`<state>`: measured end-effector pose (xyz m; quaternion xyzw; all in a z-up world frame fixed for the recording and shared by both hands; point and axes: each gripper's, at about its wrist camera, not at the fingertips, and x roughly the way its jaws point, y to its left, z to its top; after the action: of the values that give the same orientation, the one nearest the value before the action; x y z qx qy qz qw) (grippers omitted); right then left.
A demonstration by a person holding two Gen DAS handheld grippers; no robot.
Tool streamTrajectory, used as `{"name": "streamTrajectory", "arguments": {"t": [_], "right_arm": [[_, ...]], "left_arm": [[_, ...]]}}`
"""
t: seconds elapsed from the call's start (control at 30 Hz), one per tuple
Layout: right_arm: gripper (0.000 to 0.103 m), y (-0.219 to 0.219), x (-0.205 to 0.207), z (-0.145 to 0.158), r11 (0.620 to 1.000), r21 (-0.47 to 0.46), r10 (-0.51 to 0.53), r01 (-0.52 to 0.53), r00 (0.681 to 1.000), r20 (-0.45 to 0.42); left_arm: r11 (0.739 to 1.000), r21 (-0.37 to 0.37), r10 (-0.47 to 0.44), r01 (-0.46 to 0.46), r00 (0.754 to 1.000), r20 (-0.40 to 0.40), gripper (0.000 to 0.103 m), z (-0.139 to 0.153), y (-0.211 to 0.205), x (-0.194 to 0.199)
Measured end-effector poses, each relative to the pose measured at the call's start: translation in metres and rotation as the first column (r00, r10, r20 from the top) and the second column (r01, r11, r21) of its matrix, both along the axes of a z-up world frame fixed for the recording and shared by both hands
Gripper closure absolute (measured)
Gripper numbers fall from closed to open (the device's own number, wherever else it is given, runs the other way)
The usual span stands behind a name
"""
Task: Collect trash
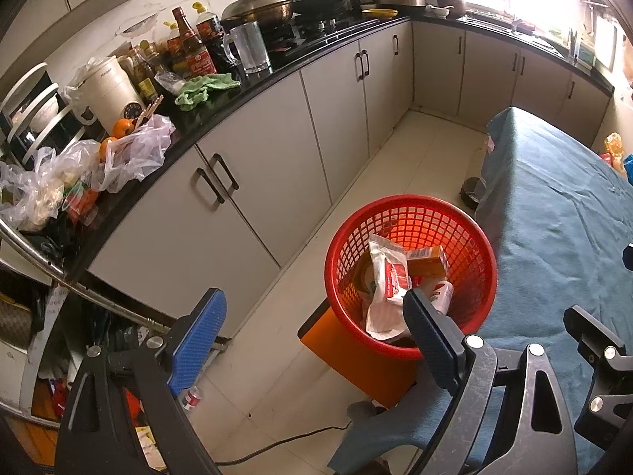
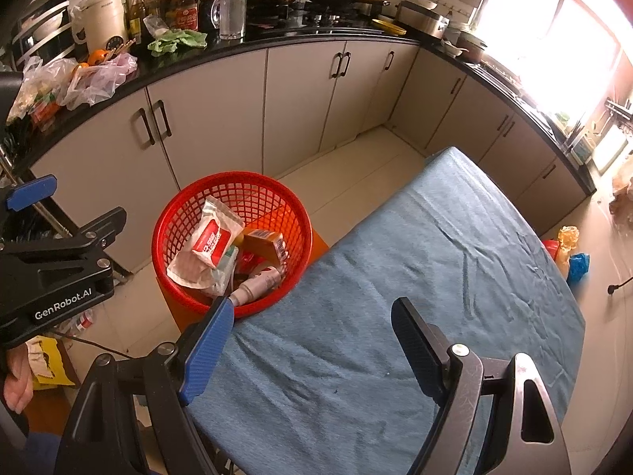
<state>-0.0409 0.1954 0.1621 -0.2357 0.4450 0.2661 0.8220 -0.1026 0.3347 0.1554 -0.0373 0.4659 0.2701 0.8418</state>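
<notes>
I have both grippers wide apart and holding nothing. The left gripper (image 1: pixel 316 328) hangs over the floor and the near rim of the red basket (image 1: pixel 411 206), its blue finger (image 1: pixel 198 340) at about 7 o'clock in its own view and its dark finger (image 1: pixel 431 340) crossing the basket's near edge at about 5 o'clock. The right gripper (image 2: pixel 316 352) sits above the blue cloth (image 2: pixel 435 277) covering the table, with bare cloth between its jaws. The trash is in the basket, which stands on an orange stool (image 1: pixel 356 360) touching the table's edge: a white pouch with a red label (image 2: pixel 209 237) leans on the left side, a brown carton (image 2: pixel 263 243) lies just beside it toward 3 o'clock, and a small white bottle (image 2: pixel 257 285) lies near the rim closest to me. From the right wrist I see the basket at roughly 10 o'clock and the left gripper's black body at 9 o'clock, with part of a hand (image 2: pixel 16 388) below it. A black counter (image 1: pixel 245 95) crowded with bottles, a wok and plastic bags runs along the cabinets from 9 to 1 o'clock.
</notes>
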Motion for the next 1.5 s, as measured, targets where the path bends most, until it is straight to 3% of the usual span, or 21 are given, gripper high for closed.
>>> {"name": "streamTrajectory", "arguments": {"t": [1.13, 1.5], "right_arm": [[0.017, 0.045, 0.0, -0.026, 0.997, -0.066, 0.029, -0.032, 0.998, -0.053], [0.017, 0.065, 0.004, -0.04, 0.996, -0.088, 0.0, -0.007, 0.997, -0.084]], "left_arm": [[0.996, -0.079, 0.031, -0.035, 0.999, -0.043, 0.013, -0.027, 0.053, -0.007], [0.996, -0.089, 0.002, -0.008, 0.997, -0.072, 0.013, -0.041, 0.074, -0.001]]}}
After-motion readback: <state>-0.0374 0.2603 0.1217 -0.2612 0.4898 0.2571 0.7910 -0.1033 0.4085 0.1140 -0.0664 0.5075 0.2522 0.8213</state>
